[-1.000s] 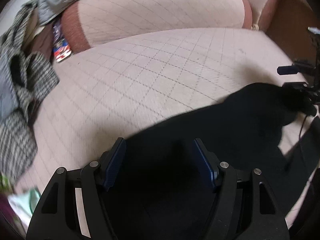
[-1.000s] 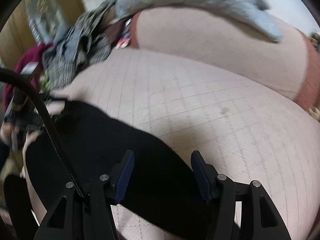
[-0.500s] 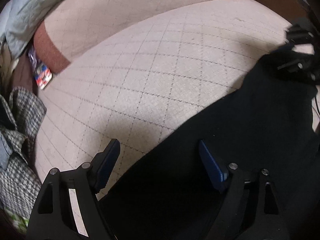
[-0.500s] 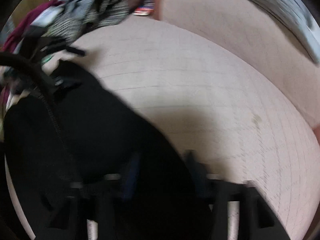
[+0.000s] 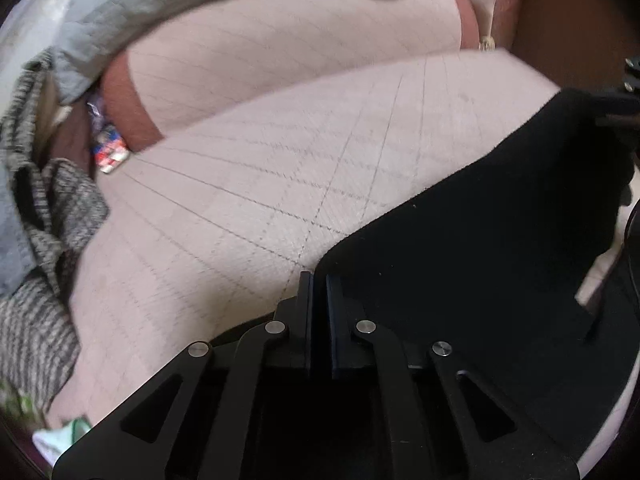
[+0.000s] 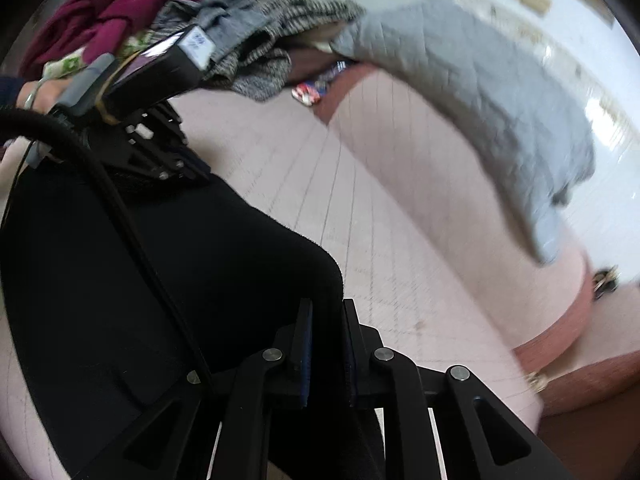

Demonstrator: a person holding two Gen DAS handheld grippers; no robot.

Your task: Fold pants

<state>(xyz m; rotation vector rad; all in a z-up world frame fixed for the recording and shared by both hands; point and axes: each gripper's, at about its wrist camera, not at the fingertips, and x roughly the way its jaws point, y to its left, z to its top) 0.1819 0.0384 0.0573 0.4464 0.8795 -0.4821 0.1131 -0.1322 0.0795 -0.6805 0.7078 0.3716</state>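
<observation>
Sofa seat (image 5: 248, 208): pale pink cushion, quilted in a diamond grid of stitched lines, with reddish-brown trim at the edges.

Lying on it:
- Black pants (image 5: 460, 264), spread over the near part of the seat (image 6: 360, 200).
- Heap of clothes (image 5: 44, 216) at the far end: grey-and-white tweed-like fabric, a grey piece, a maroon garment (image 6: 108, 16) on top.
- Small red, white and blue packet (image 5: 110, 152), wedged where seat meets backrest.
- Grey quilted blanket (image 6: 480, 92), draped over the pink backrest (image 5: 280, 56).
</observation>
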